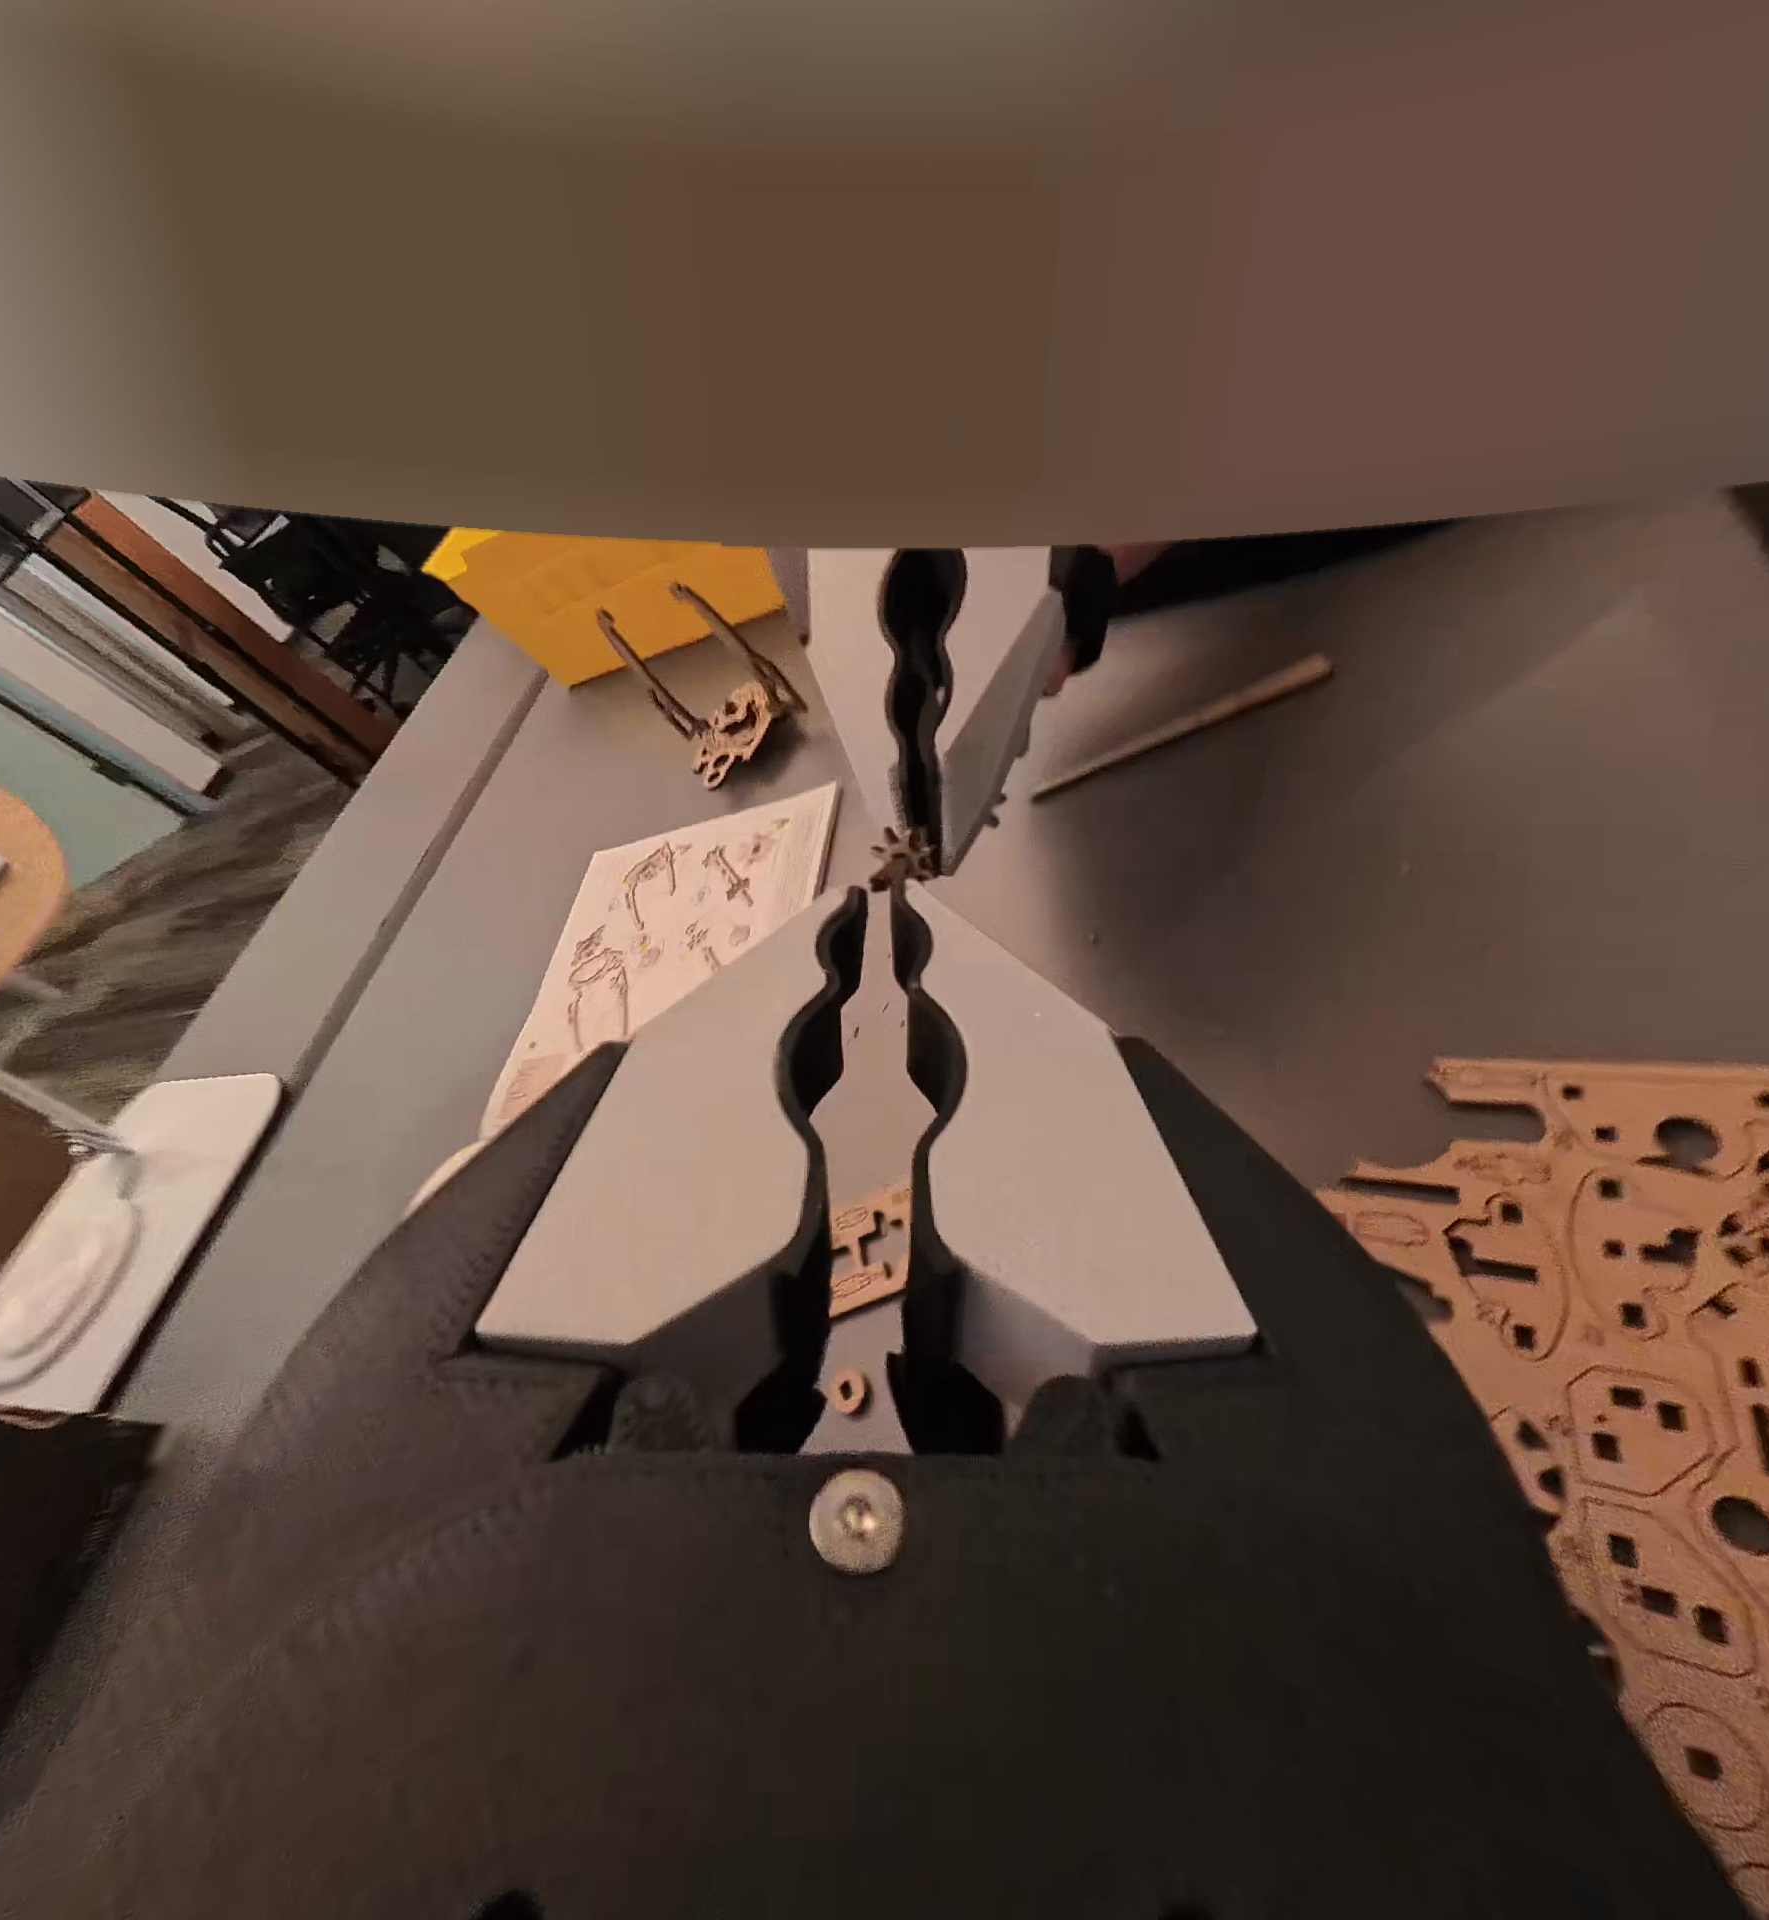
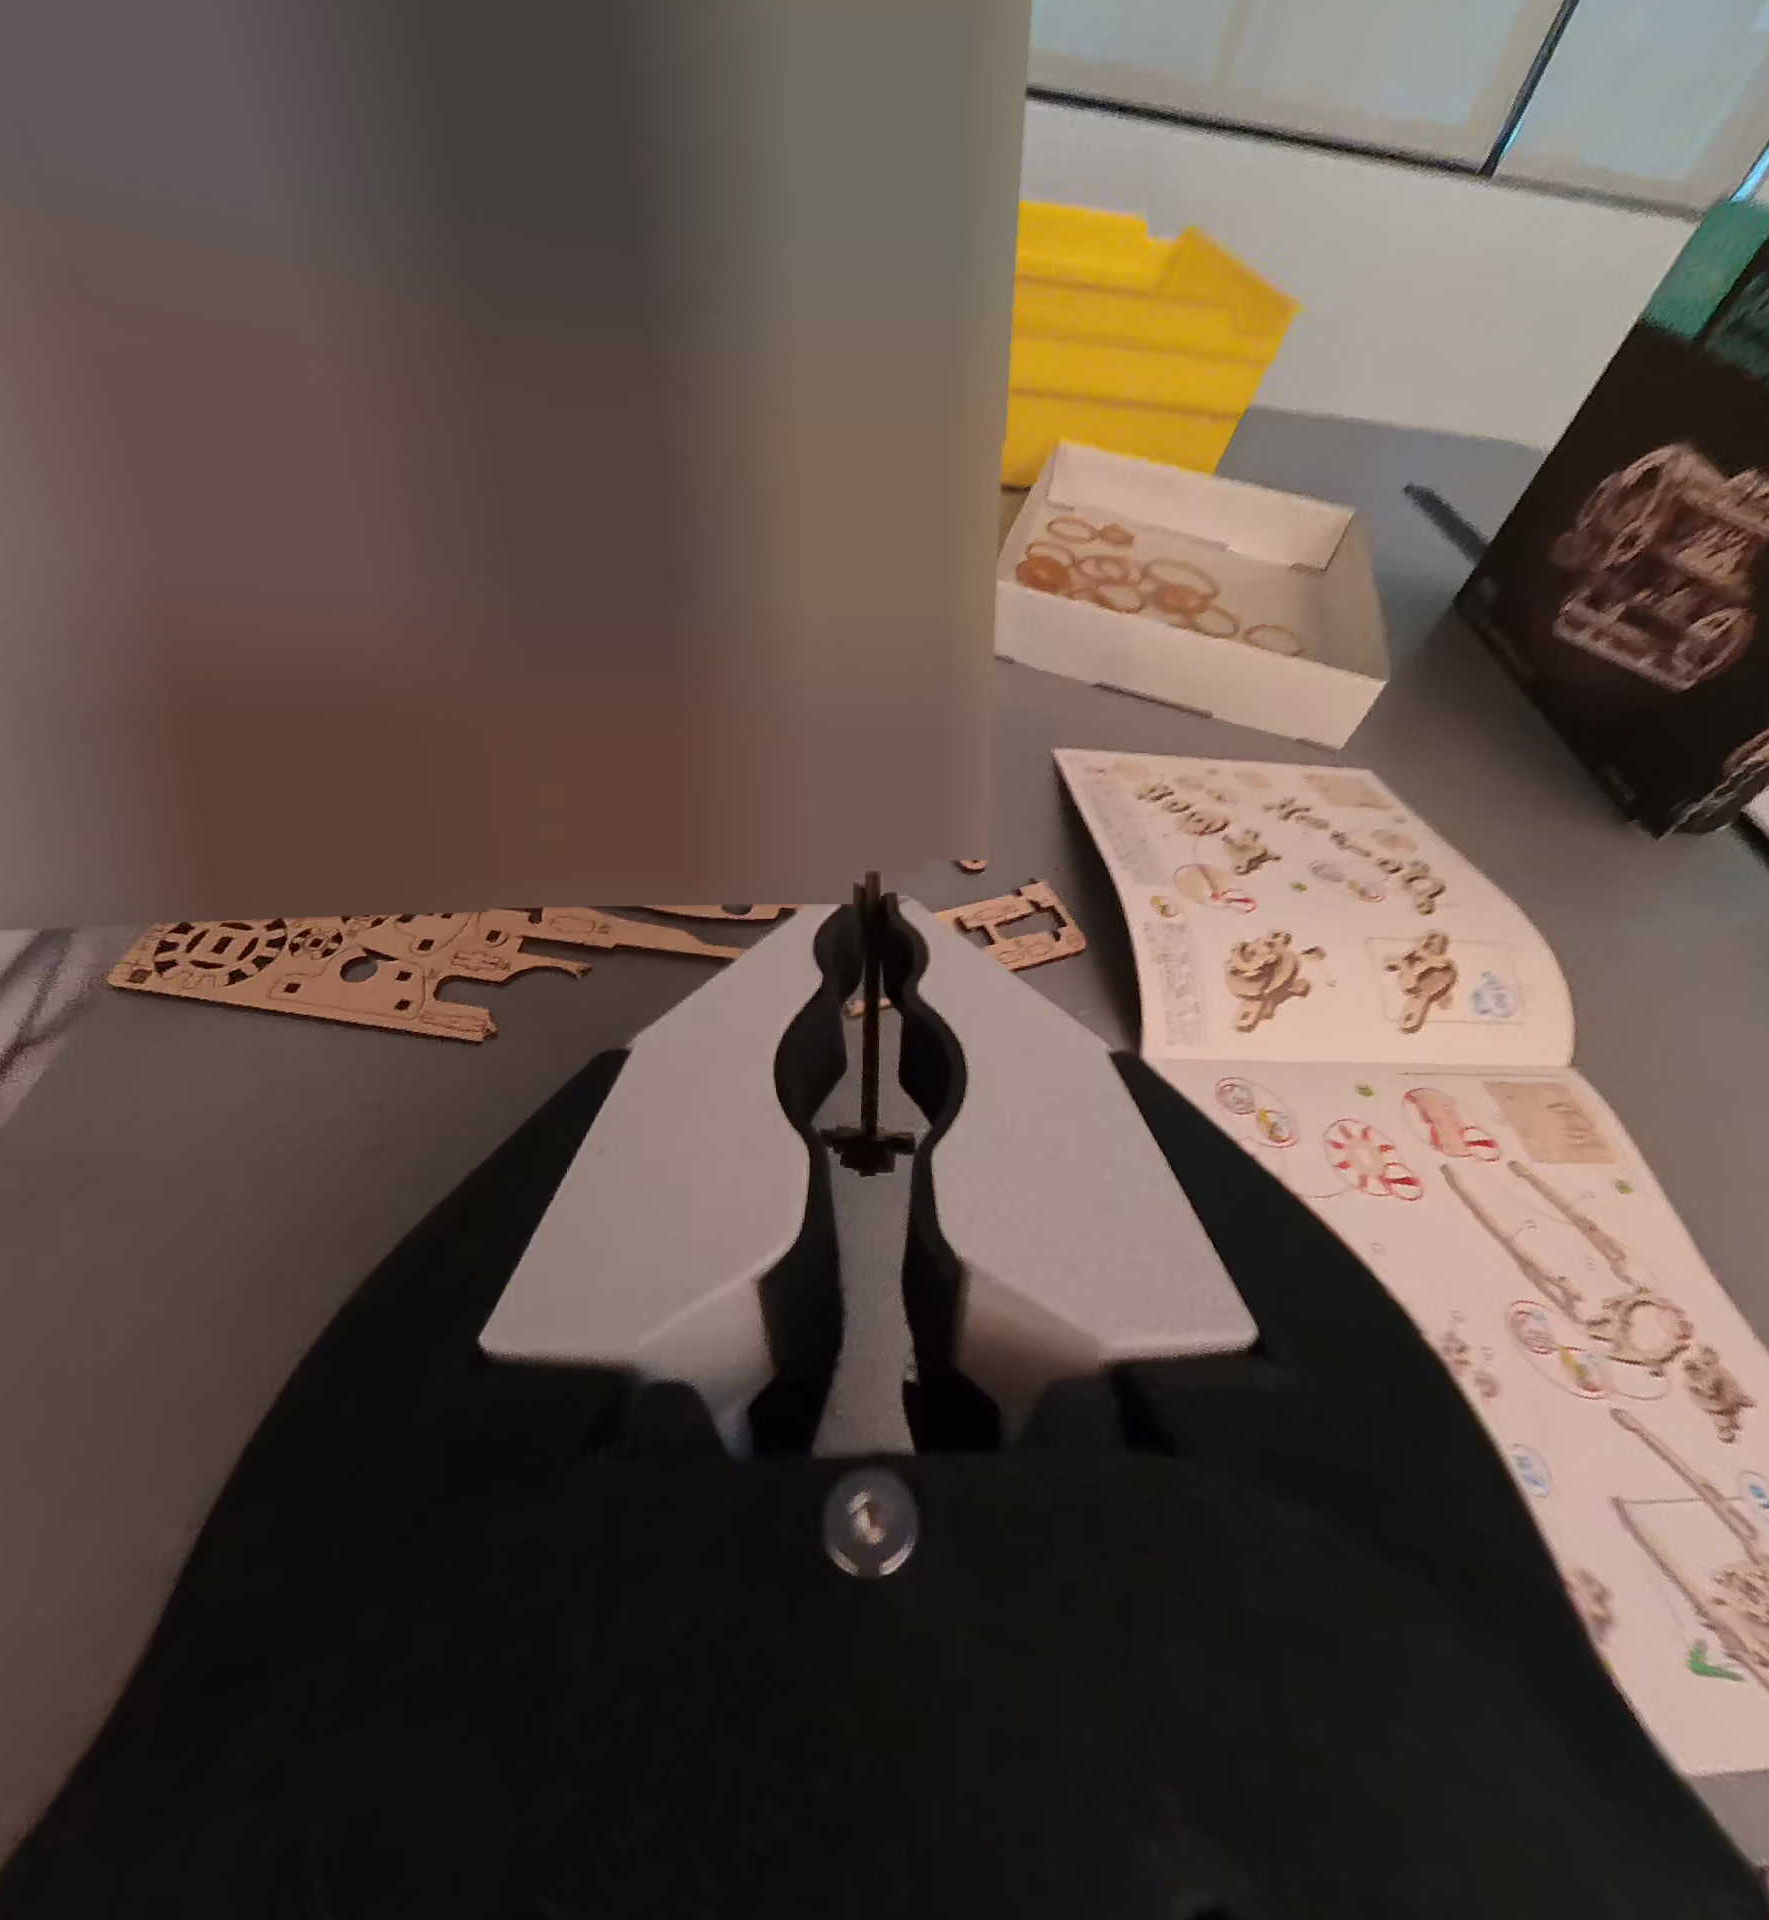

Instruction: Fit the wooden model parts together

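**Small toothed wheel held between two tips**

Because the wooden gear [image 1: 898,854] is thin and light, I judge its teeth snap easily; hold it by the flat faces. It hangs above the grey table [image 1: 1482,831], pinched in my right gripper [image 1: 924,831], whose jaws are closed on it. My left gripper [image 1: 878,896] points at it, nearly closed, seemingly holding nothing. To the right lies the punched sheet [image 1: 1638,1403]; left, the instruction booklet [image 1: 693,935]. Its print I leave unread.

Dim, warm indoor light; soft shadows on the grey table [image 1: 1482,831]; wide-angle edges bend; slight motion blur.
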The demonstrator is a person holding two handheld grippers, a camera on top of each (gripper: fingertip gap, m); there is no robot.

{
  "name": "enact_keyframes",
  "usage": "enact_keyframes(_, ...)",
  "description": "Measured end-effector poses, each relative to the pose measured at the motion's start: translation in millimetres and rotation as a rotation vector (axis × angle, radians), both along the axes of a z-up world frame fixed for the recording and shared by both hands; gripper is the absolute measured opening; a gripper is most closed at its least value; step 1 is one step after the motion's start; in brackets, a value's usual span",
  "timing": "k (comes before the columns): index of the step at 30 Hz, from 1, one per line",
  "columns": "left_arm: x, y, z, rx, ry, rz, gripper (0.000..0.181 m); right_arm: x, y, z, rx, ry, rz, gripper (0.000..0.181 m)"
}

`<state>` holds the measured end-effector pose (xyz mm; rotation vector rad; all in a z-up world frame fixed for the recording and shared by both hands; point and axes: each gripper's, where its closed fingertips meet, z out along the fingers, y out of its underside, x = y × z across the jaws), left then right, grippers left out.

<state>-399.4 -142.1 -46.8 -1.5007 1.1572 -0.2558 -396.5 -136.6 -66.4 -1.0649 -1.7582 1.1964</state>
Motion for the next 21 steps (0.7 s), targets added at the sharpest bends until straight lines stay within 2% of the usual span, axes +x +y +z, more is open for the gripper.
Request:
enact_keyframes(4, 0.3, -5.0, 21.1, -0.076, -0.206, -0.048, 0.001, 1.7, -0.4, 8.4, 0.065, 0.058, -0.006, 0.0)
enact_keyframes(9, 6.2, -5.3, 11.8, -0.036, -0.125, -0.042, 0.002, 1.8, -3.2, 7.8, 0.129, 0.071, -0.004, 0.0)
enact_keyframes(15, 8.0, -3.8, 5.0, -0.047, -0.103, -0.039, 0.007, 2.5, -3.0, 15.2, 0.067, 0.091, -0.007, 0.0)
enact_keyframes(21, 10.8, -4.9, 2.0, -0.057, -0.102, -0.05, 0.003, 1.3, -6.8, 6.6, 0.103, 0.053, 0.007, 0.0)
